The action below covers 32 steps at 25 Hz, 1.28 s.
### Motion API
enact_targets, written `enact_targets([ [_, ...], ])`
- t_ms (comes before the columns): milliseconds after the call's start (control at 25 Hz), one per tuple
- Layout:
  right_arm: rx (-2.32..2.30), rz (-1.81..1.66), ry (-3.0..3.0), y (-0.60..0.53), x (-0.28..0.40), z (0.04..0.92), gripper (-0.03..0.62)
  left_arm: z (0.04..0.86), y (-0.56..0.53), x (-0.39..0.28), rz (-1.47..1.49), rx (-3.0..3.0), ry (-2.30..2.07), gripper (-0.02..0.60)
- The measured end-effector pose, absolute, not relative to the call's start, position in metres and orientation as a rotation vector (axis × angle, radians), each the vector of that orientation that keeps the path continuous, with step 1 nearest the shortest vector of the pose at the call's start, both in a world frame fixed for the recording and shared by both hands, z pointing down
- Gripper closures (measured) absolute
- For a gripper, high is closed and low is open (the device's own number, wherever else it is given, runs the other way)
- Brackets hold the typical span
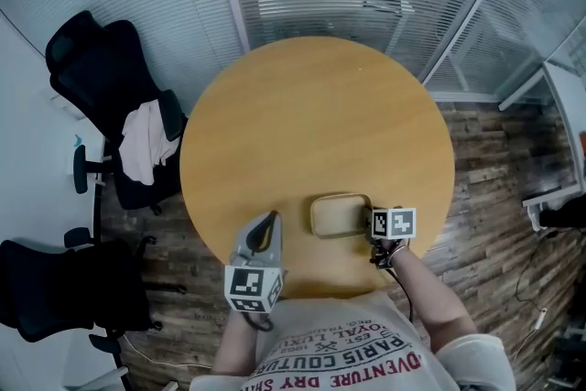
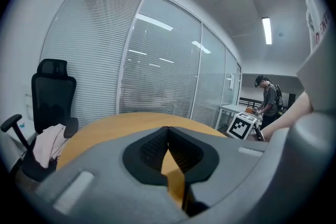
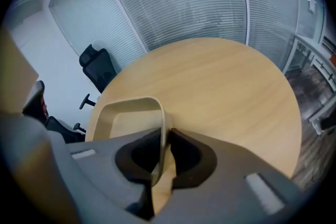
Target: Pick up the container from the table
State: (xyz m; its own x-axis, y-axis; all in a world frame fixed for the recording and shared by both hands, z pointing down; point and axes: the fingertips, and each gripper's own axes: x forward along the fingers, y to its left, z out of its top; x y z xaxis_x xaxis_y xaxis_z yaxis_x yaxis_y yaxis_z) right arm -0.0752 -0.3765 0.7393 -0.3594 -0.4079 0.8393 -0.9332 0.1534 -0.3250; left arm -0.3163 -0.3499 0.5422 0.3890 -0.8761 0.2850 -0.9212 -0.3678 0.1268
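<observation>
grip: our right hand-held gripper (image 3: pixel 165 138) pinches the thin wall of the container (image 3: pixel 128 118), so we should lift slowly and level; left hand-held gripper (image 1: pixel 265 224) sits clenched, empty.

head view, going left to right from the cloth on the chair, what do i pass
cloth → left hand-held gripper → container → right hand-held gripper, clamped on the container's right rim
</observation>
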Motion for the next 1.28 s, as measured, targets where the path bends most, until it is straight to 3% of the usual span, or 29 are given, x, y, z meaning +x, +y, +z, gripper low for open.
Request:
enact_targets([
  [240,1.290,0.977,-2.079,-0.395,-0.091,0.660,0.559,0.524,-0.354,-0.311,0.218,2.396,-1.622,0.575],
  [760,1.515,0.220,-2.497,-0.408,-0.094,0.461,0.560,0.472,-0.359,-0.307,0.214,2.418,-1.745,0.575],
  [1280,1.619,-0.011,-2.713,-0.370,-0.084,0.398,0.560,0.417,-0.349,-0.278,0.157,2.559,-1.794,0.575],
])
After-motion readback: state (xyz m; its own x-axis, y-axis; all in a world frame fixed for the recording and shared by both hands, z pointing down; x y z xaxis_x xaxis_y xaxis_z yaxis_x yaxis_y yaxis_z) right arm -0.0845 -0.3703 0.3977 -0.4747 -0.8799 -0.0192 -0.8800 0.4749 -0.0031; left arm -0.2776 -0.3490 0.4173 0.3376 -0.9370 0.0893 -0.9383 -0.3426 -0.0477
